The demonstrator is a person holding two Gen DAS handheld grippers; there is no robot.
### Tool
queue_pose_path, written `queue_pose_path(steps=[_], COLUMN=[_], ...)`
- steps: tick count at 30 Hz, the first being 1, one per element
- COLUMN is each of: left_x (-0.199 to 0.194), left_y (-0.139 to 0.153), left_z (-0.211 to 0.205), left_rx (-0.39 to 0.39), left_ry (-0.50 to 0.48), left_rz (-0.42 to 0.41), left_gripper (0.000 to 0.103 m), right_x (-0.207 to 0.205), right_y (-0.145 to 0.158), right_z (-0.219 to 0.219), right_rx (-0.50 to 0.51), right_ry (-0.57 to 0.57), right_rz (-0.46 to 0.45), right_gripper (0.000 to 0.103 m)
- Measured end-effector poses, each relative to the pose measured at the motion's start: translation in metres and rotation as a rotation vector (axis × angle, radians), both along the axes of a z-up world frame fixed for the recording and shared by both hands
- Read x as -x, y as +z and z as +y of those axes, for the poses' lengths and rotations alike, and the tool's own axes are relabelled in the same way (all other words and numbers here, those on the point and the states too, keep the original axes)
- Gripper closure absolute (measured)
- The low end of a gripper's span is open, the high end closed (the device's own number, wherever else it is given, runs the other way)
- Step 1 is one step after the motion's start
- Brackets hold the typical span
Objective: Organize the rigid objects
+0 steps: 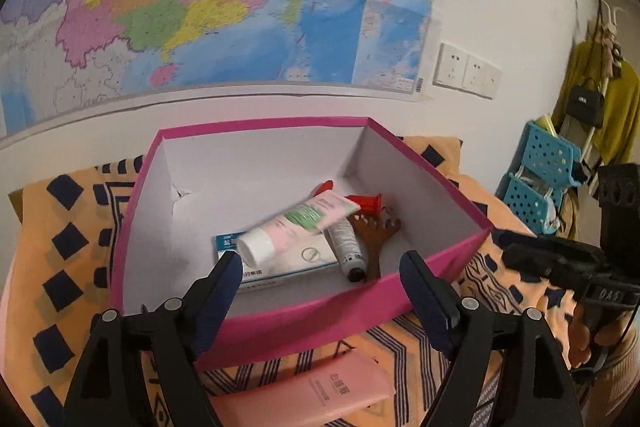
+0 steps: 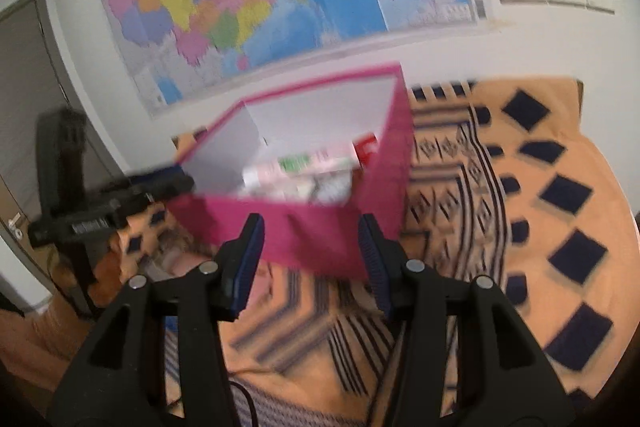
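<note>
A pink open box [image 1: 340, 311] stands on the patterned cloth. Inside lie a pink-and-green tube with a white cap [image 1: 296, 227], a white and blue carton [image 1: 280, 263], a grey tube with a black cap [image 1: 348, 243], a brown wooden comb-like piece [image 1: 376, 235] and a red item [image 1: 366, 203]. A flat pink pouch [image 1: 316, 393] lies on the cloth in front of the box. My left gripper [image 1: 322, 267] is open and empty over the box's near wall. My right gripper [image 2: 312, 231] is open and empty, in front of the box's near corner [image 2: 304, 227]; it also shows at the right of the left wrist view [image 1: 560, 259].
An orange cloth with dark diamonds [image 2: 540, 187] covers the surface. A wall map [image 1: 200, 7] and sockets [image 1: 466, 71] are behind the box. Blue perforated baskets [image 1: 540, 179] and hanging clothes [image 1: 608, 99] stand at the right. A door [image 2: 24, 87] is at the left.
</note>
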State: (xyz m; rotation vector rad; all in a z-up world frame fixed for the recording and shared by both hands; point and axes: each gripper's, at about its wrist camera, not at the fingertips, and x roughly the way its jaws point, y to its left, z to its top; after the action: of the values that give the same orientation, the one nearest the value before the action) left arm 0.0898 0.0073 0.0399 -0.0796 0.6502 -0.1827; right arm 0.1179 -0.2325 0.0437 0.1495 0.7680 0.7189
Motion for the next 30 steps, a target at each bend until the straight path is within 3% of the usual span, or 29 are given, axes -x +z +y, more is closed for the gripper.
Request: queue_pose_path(steps=[6, 15, 19, 22, 28, 30], left_x=[-0.002, -0.008, -0.010, -0.012, -0.014, -0.019], left_y=[-0.010, -0.014, -0.016, -0.015, -0.009, -0.009], left_z=[-0.012, -0.017, -0.022, -0.024, -0.028, -0.027], left_rx=[-0.056, -0.088, -0.104, -0.110, -0.131, -0.167], left_ry=[-0.003, 0.008, 0.004, -0.001, 0.002, 0.048], left_rz=[0.014, 0.002, -0.016, -0.025, -0.057, -0.062], left_gripper=[0.020, 0.019, 0.017, 0.016, 0.012, 0.012], right_x=[0.002, -0.017, -0.023, -0.024, -0.015, -0.010], right_y=[-0.037, -0.069, -0.075, -0.076, -0.078, -0.076], right_z=[0.008, 0.028, 0.034, 0.040, 0.060, 0.063], right_rx=[0.149, 0.270, 0.306, 0.339, 0.515, 0.535], right_ry=[0.018, 0.069, 0.092, 0.134, 0.251, 0.304], right_rz=[0.051, 0.086, 0.092, 0.087, 0.043, 0.047], right_gripper=[0.052, 0.052, 0.052, 0.044, 0.039, 0.038])
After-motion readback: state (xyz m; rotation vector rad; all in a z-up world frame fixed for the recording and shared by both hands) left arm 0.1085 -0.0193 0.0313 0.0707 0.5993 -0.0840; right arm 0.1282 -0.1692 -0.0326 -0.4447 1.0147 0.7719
